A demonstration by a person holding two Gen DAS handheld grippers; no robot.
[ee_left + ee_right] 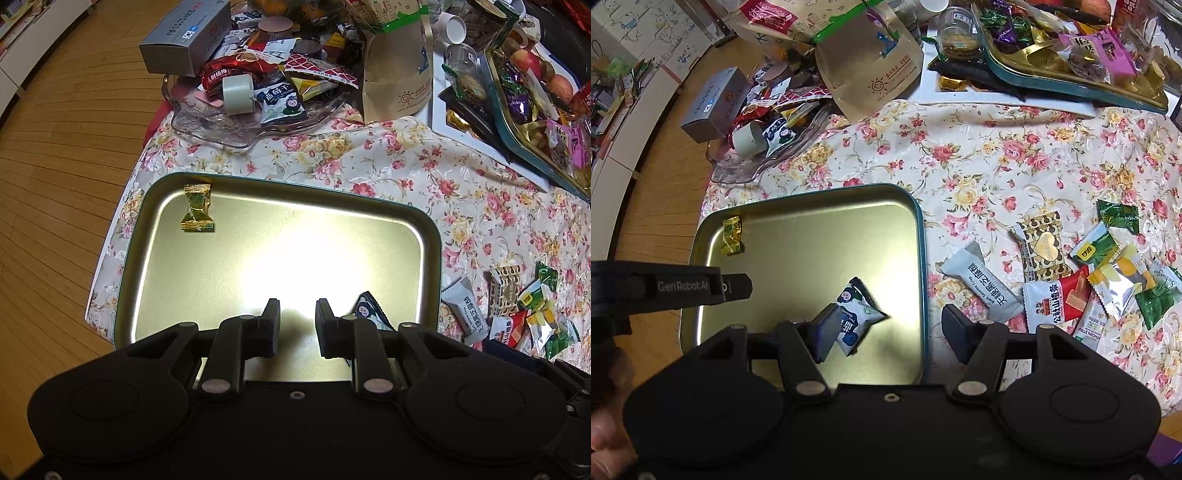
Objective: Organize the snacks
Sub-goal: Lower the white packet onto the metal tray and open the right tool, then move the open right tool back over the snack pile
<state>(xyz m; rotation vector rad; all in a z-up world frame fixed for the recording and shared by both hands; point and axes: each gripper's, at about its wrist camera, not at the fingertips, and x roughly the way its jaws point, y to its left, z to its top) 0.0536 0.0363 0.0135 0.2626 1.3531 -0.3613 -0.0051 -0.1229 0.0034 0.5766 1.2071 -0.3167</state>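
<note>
Landmark: the shallow metal tray (430, 236), teal outside, glossy gold inside, rounded corners, low upturned rim.

- Your left gripper (297, 326): hangs over the tray's near edge, jaws apart, nothing between them. Its black body also shows at the tray's left side in the right wrist view.
- Your right gripper (888, 332): straddles the tray's right rim, one finger inside, one outside over the cloth. Jaws wide apart; no pad presses on anything.
- Blue-and-white snack packet (857, 317): crinkled pillow pouch lying on the tray floor near the right rim, just beside the inner finger (827, 334); whether they touch cannot be told.
- Gold foil candy (197, 208): twisted-end wrapper, in the tray's far left corner, against the rim.
- Open room: the rest of the tray floor is bare metal, glaring at the middle.
- Loose snack packets (1082, 280): right of the tray on the floral tablecloth (990, 158), overlapping, grey, red, green, yellow wrappers.
- Clear glass dish (221, 122): beyond the tray's far edge, heaped with wrappers.
- Table edge: just left of the tray, with wooden floor (55, 177) beyond.
</note>
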